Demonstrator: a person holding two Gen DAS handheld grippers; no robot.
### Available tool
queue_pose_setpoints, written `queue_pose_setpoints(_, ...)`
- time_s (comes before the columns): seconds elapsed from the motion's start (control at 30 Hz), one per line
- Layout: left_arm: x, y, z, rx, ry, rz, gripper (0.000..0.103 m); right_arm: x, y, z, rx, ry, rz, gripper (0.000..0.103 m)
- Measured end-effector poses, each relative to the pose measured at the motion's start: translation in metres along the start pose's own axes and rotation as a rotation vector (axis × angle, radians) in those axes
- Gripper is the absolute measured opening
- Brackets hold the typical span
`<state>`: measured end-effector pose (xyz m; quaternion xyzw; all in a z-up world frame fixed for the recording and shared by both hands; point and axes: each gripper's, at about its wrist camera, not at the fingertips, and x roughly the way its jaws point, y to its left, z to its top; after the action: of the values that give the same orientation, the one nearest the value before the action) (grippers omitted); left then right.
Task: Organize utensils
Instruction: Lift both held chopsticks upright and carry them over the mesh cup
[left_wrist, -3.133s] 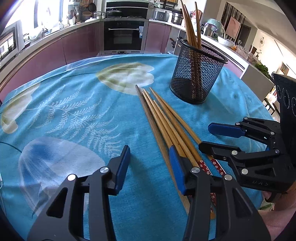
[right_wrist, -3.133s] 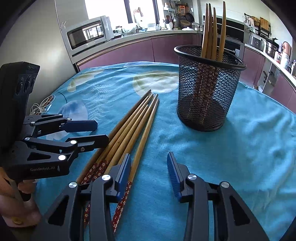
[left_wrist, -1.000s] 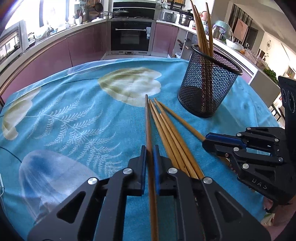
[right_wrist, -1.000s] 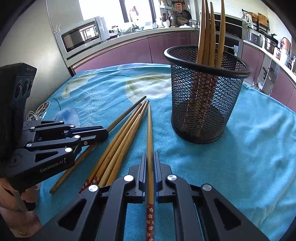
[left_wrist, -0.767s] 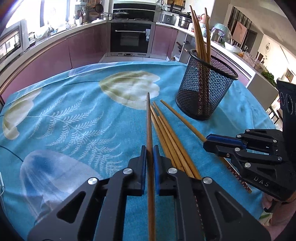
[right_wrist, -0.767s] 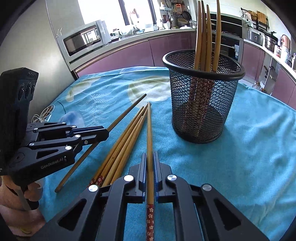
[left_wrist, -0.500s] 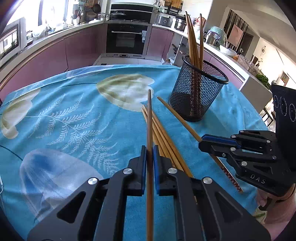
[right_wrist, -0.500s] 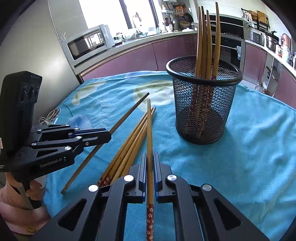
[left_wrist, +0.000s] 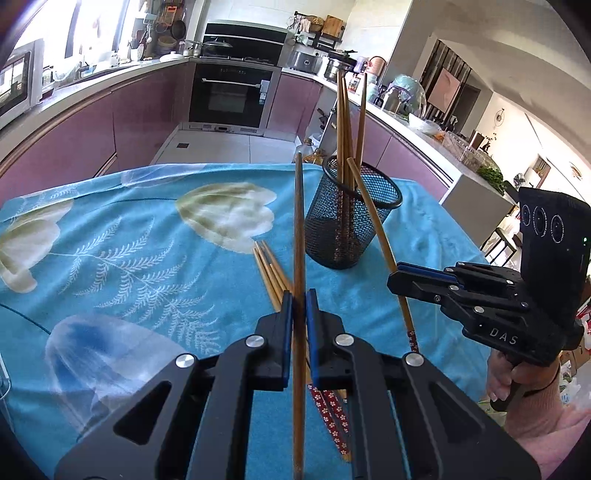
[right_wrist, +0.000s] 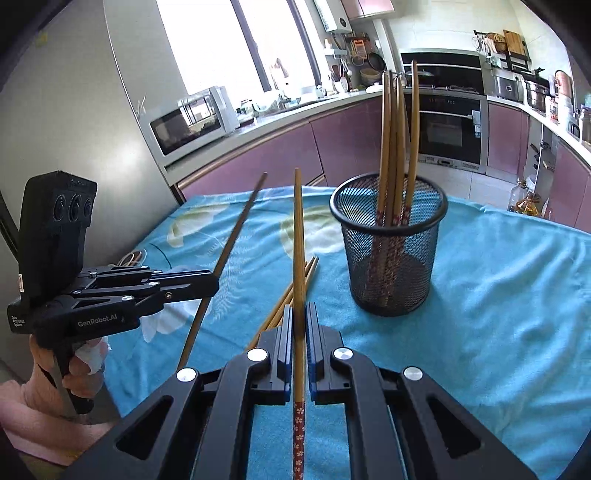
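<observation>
My left gripper (left_wrist: 298, 304) is shut on a plain wooden chopstick (left_wrist: 298, 236) and holds it tilted up above the table; it also shows in the right wrist view (right_wrist: 210, 282). My right gripper (right_wrist: 299, 317) is shut on a chopstick with a red flowered end (right_wrist: 298, 258), lifted with its tip up; it shows in the left wrist view (left_wrist: 397, 275). A black mesh cup (left_wrist: 351, 221) stands on the table with several chopsticks upright inside (right_wrist: 393, 129). More chopsticks (left_wrist: 269, 269) lie on the cloth in front of the cup.
The round table has a blue cloth (left_wrist: 129, 240) with leaf and flower prints. Purple kitchen cabinets, an oven (left_wrist: 232, 96) and a microwave (right_wrist: 192, 125) lie beyond the table's far edge. A cable (right_wrist: 129, 258) lies at the table's left edge.
Both grippers closed on one chopstick each and lifted them off the pile. Since half a second ago both have risen higher, tips pointing up, with the cup farther below.
</observation>
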<state>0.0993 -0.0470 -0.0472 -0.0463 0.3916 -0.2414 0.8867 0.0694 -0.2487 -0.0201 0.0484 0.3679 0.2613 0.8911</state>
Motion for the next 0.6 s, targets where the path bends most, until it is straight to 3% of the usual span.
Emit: queue_pose_setpoints(0.6,-0.042,-0.013,0.035,0.016,-0.123,-0.083,0.008,-0.047,-0.017,0.032,0.022,-0.164,-0.006,0.006)
